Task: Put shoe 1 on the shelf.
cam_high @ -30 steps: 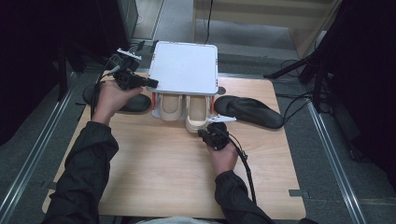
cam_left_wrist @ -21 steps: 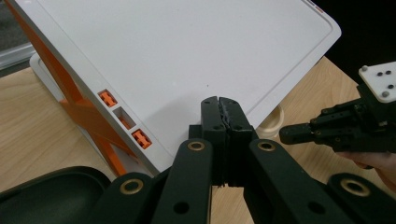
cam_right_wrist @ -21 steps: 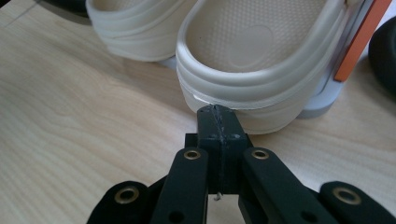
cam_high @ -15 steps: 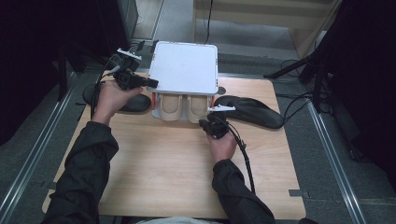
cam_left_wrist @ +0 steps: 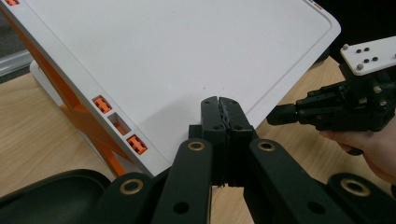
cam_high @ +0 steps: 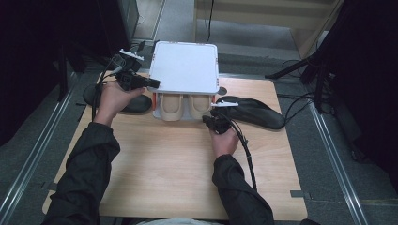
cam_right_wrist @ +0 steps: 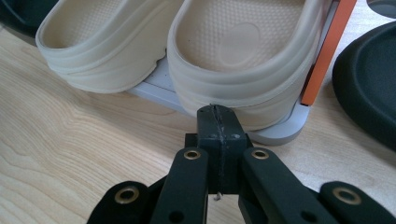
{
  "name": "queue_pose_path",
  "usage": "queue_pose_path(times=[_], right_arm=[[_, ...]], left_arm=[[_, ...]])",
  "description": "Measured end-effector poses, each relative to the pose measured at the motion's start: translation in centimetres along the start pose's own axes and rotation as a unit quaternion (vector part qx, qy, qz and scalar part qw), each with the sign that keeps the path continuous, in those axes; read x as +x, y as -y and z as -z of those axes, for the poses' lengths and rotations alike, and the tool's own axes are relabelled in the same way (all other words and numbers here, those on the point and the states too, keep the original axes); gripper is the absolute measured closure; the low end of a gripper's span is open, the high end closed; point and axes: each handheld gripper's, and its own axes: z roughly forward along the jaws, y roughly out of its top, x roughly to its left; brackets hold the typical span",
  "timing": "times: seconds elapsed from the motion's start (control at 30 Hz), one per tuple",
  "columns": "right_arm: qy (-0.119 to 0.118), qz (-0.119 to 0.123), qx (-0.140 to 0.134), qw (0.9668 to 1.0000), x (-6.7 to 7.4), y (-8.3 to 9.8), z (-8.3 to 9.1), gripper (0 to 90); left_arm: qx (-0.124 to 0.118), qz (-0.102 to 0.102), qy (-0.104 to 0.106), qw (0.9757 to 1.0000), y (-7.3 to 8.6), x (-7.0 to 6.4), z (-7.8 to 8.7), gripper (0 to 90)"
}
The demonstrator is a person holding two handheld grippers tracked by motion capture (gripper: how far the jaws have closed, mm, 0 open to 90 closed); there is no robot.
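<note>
Wooden table bearing a white-topped rack; two beige slippers sit under it, black insoles at either side. Left gripper, jaws fully closed and empty, rests on the rack's top edge. Right gripper, likewise closed and empty, meets the nearer slipper's heel; bare tabletop lies behind.

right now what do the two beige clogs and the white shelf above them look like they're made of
The two beige clogs: probably moulded foam or soft rubber, matte; thick rounded rims and a fine dimpled footbed suggest it. The white shelf with orange side brackets: apparently hard plastic, smooth with a slight sheen; rounded moulded corners and square slots along its edge.
</note>
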Motion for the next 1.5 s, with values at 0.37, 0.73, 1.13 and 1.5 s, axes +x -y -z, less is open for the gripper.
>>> queue_pose_path(times=[0.37, 0.73, 1.13, 1.5], right_arm=[[0.001, 0.001, 0.007, 1.0000, 0.0, 0.2, 0.0, 90.0], [-0.032, 0.015, -0.009, 0.9993, 0.6, 0.9, 2.3, 90.0], [-0.065, 0.038, -0.018, 0.9970, 1.6, 1.3, 5.3, 75.1], [-0.101, 0.079, -0.042, 0.9909, 1.7, 1.6, 8.4, 63.7]], left_arm=[[-0.003, -0.011, -0.006, 0.9999, -0.1, -0.3, -0.1, 88.9], [-0.018, 0.009, -0.014, 0.9997, -0.2, -0.1, 0.9, 71.4], [-0.031, 0.042, -0.016, 0.9985, 0.0, -0.2, 3.3, 49.3], [-0.039, 0.056, -0.038, 0.9969, 1.8, -0.3, 4.8, 47.0]])
